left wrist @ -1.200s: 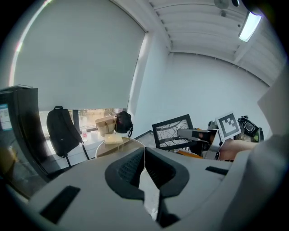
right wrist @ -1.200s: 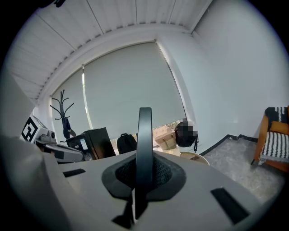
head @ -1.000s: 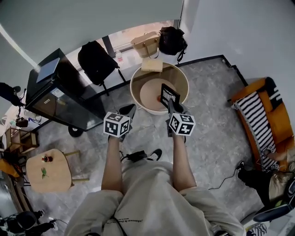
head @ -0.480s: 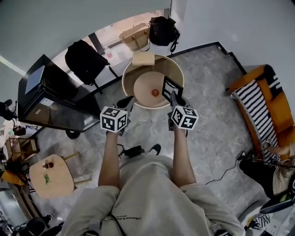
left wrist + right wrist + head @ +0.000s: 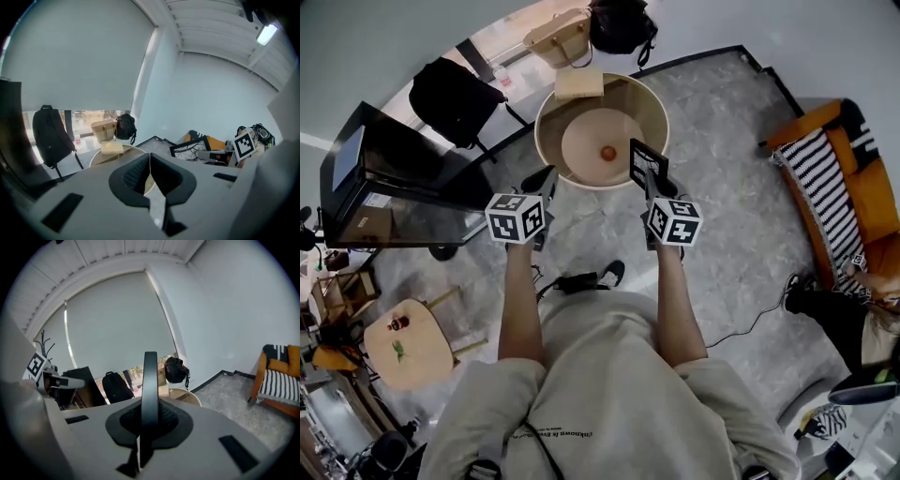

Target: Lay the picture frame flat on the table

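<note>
Black picture frame (image 5: 646,163); beige table (image 5: 546,131); striped cushion (image 5: 827,192)

In the right gripper view the picture frame (image 5: 150,380) is showing only its thin dark edge; its face is turning away from the camera and its lower end is disappearing between the jaws. In the head view the right gripper (image 5: 651,185) is covering the frame's bottom. The small orange thing (image 5: 607,153) on the round table (image 5: 546,117) is appearing too small to identify. The striped sofa (image 5: 839,187) is running off the right edge.
</note>
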Motion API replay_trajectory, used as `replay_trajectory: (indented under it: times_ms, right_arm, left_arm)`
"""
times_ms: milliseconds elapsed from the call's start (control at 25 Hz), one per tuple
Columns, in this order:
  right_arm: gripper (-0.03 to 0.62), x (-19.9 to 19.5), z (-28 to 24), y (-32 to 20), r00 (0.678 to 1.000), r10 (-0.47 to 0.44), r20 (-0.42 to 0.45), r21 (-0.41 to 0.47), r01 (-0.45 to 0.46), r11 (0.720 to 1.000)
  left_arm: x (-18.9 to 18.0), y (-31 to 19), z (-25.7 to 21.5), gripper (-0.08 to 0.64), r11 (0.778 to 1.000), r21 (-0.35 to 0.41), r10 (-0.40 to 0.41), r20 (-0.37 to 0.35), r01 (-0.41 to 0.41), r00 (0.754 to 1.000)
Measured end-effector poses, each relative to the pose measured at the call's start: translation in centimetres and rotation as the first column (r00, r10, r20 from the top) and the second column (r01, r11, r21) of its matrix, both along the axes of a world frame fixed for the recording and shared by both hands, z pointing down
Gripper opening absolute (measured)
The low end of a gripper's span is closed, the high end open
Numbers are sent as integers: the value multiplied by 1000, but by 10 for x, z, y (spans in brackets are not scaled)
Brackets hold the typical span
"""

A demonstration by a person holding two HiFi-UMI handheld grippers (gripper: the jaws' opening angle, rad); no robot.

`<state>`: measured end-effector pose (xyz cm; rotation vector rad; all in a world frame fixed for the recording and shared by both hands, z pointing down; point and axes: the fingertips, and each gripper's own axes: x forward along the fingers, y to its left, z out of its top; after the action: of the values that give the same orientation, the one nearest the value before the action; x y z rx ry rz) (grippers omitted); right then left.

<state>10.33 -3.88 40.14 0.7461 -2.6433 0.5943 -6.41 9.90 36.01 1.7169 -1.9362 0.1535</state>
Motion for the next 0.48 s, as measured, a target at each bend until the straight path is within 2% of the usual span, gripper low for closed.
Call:
replay_trajectory:
  times_ms: [160,280,360,480]
  right_arm:
    - [41,10,9,13,999,-12,-31,0,12,1000]
    - [41,16,11,17,999,-10,-45,13,11,1000]
    - [41,23,13,11,999,35,-40,-3,-35,999]
    - [41,36,18,-1,992,126,-28,-28,-126,992]
  left_arm:
    - [3,-7,1,23,999,32,-3,-58,5,998]
    - [-4,-14,2,23,999,46,-14,-76,18,997]
    - [-6,-21,1,23,998,54,-14,-83,18,996]
    - [-1,-37,3,23,998,52,51,-62,-48,997]
